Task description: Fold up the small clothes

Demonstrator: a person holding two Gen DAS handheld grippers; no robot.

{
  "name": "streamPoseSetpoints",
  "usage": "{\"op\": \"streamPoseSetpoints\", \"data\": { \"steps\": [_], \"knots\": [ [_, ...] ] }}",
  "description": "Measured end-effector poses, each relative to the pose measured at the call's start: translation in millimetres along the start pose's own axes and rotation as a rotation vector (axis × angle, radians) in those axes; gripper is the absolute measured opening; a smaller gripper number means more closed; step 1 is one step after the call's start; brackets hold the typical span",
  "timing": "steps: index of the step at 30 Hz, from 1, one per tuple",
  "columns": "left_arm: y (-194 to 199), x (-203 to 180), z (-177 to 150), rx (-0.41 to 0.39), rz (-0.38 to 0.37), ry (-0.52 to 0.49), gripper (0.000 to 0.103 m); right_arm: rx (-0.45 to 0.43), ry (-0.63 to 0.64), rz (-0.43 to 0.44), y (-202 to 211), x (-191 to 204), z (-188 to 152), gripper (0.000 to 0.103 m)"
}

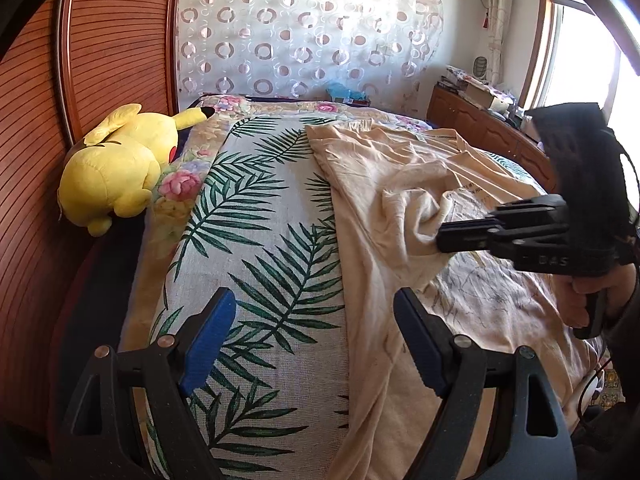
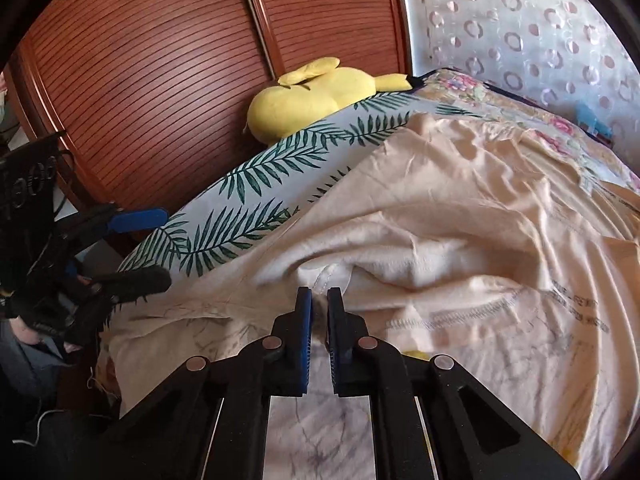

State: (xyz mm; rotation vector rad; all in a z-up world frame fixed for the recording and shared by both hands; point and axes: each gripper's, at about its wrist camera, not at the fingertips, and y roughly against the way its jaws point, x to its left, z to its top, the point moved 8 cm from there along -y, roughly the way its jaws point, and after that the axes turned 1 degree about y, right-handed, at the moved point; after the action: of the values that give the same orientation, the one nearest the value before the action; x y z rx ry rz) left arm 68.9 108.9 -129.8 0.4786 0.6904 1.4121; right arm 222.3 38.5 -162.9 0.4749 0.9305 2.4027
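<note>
A pale peach T-shirt (image 1: 372, 168) (image 2: 460, 200) with a faint line drawing and small print lies rumpled on the leaf-print bed cover (image 1: 260, 220) (image 2: 248, 184). My right gripper (image 2: 319, 294) (image 1: 442, 236) is shut on a bunched fold near the middle of the shirt, and the cloth rises into a ridge at its tips. A hand (image 1: 588, 296) holds it from the right. My left gripper (image 1: 314, 298) (image 2: 148, 246) stands wide open above the shirt's left edge, where it meets the cover, with nothing between its blue pads (image 1: 208, 344).
A yellow plush toy (image 1: 116, 168) (image 2: 312, 100) lies at the bed's left edge against slatted wooden panels (image 1: 32, 160) (image 2: 160, 60). A circle-patterned curtain (image 1: 300, 32) hangs behind the bed. A cluttered wooden cabinet (image 1: 480, 124) stands at the far right under a window (image 1: 580, 60).
</note>
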Motion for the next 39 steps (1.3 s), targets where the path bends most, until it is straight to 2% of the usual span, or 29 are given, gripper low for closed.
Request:
{"op": "streamPoseSetpoints", "data": {
  "steps": [7,12,14,15,19,22,28,34,39],
  "knots": [
    [-3,-5,-1,0.005,-0.006,-0.008,0.082,-0.037,-0.024,-0.001,31,4,-29,0.008],
    [-2,-6,-1,0.005,-0.007,-0.014,0.082,-0.033,-0.036,-0.035,47,1,-42,0.008],
    [-2,-7,-1,0.003,-0.008,-0.014,0.082,-0.032,-0.03,-0.064,48,-1,-44,0.019],
    [-2,-8,-1,0.003,-0.008,-0.015,0.082,-0.033,-0.03,-0.068,54,-2,-45,0.022],
    [-2,-10,0,0.003,-0.009,-0.017,0.082,-0.058,-0.054,-0.09,61,-14,-35,0.023],
    [-4,-12,0,0.005,-0.013,-0.016,0.082,-0.08,-0.076,-0.115,56,-32,-22,0.023],
    [-6,-16,-2,0.011,-0.021,-0.021,0.082,-0.04,-0.147,-0.16,23,-66,-8,0.023],
    [-6,-18,-3,0.015,-0.027,-0.025,0.082,-0.018,-0.099,-0.136,2,-47,-1,0.023],
    [-7,-18,-4,0.017,-0.026,-0.022,0.082,0.014,-0.017,-0.188,-8,-40,2,0.023]
  ]
}}
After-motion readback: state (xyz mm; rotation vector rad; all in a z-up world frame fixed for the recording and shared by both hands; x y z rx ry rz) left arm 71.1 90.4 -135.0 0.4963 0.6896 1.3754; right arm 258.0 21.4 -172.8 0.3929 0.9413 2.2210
